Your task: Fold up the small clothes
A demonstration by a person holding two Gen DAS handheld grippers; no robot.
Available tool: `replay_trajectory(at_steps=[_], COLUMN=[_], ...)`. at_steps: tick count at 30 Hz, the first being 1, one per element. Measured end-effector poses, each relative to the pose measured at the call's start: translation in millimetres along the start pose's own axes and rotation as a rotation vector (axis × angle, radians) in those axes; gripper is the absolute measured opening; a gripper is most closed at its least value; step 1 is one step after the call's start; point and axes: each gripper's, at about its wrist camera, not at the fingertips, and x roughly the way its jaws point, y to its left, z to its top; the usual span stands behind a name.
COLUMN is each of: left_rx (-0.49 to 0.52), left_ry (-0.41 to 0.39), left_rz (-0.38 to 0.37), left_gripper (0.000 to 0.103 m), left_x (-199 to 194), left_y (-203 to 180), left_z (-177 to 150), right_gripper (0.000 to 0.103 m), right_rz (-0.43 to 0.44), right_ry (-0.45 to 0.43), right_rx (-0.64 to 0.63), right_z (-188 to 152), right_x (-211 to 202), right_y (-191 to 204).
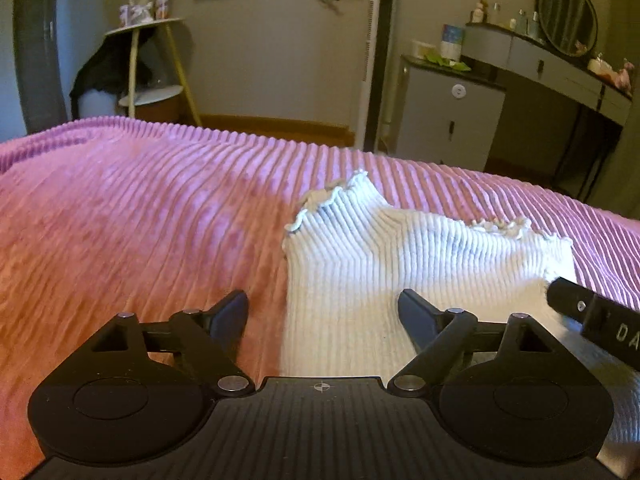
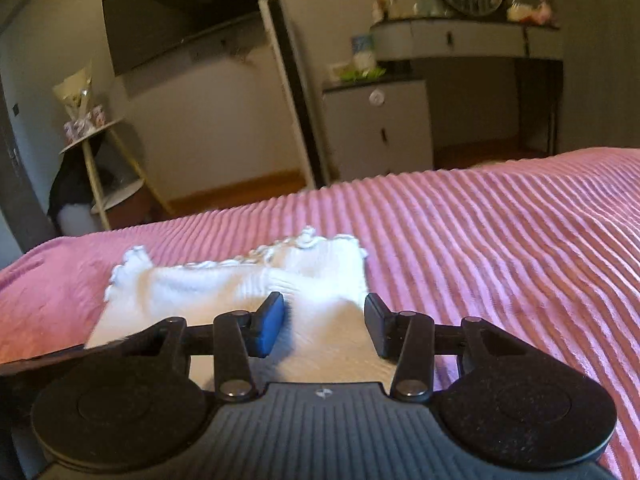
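Observation:
A small white ribbed garment (image 1: 400, 252) with frilled edges lies flat on the pink ribbed bedspread (image 1: 140, 220). My left gripper (image 1: 324, 312) is open just above the garment's left edge, one finger over the bedspread and one over the cloth. The garment shows in the right wrist view (image 2: 240, 280) too. My right gripper (image 2: 324, 320) is open over its near right part, holding nothing. A black piece of the right gripper (image 1: 592, 312) pokes in at the right of the left wrist view.
Beyond the bed's far edge stand a round tiered side table (image 1: 148, 64) with a bouquet, a white cabinet (image 1: 448, 116) and a dressing table (image 1: 560, 68) with a round mirror. A dark screen (image 2: 180, 12) hangs on the wall.

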Motion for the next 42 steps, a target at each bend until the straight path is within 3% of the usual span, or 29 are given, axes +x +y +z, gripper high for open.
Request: replay_trajectory(at_steps=[4,7,10,12,15,18,19,22,26,30,34,36,38,42], left_rx=[-0.026,-0.083,-0.087,-0.069,-0.031,-0.046,-0.03,0.059,0.077,0.043,-0.02,-0.034,-0.045,0.032], left_ry=[0.015,0.053,0.046,0.032,0.039,0.053,0.048,0.023,0.031,0.067,0.088,0.104,0.11,0.135], left_rz=[-0.001,-0.024,-0.101,-0.142,-0.119,-0.092,-0.079,-0.053,-0.038,-0.105,-0.125,-0.138,-0.153,-0.165], left_gripper=[0.09,0.089,0.089,0.091,0.092,0.096,0.097,0.098,0.096,0.091,0.09,0.09,0.09,0.089], left_x=[-6,-29,-66,-91,-104,-102,-102,-99,-102,-128,-153,-158,-161,-166], left_y=[5,20,34,40,39,39,37,30,30,42,64,69,70,60], left_z=[5,11,-2,-20,-39,-47,-48,-50,-46,-49,-69,-76,-78,-79], right_gripper=[0.054,0.064,0.073,0.073,0.074,0.089,0.095,0.099,0.099,0.097,0.092,0.082,0.061,0.05], right_rz=[0.008,0.035,0.076,0.106,0.098,0.023,0.017,0.036,0.038,0.067,0.217,0.261,0.294,0.317], right_ry=[0.019,0.013,-0.011,0.019,0.077,0.148,0.137,0.14,0.157,0.187,0.239,0.289,0.343,0.376], right_rx=[0.027,-0.021,-0.064,-0.087,-0.154,-0.249,-0.257,-0.252,-0.25,-0.138,0.201,0.378,0.513,0.632], right_z=[6,13,6,-4,-19,-32,-35,-39,-32,-20,-23,-35,-50,-66], right_x=[-5,-35,-80,-105,-118,-105,-102,-95,-98,-127,-155,-159,-155,-145], right_y=[-5,-6,-14,-18,-14,-6,-8,-18,-17,-26,-63,-79,-90,-93])
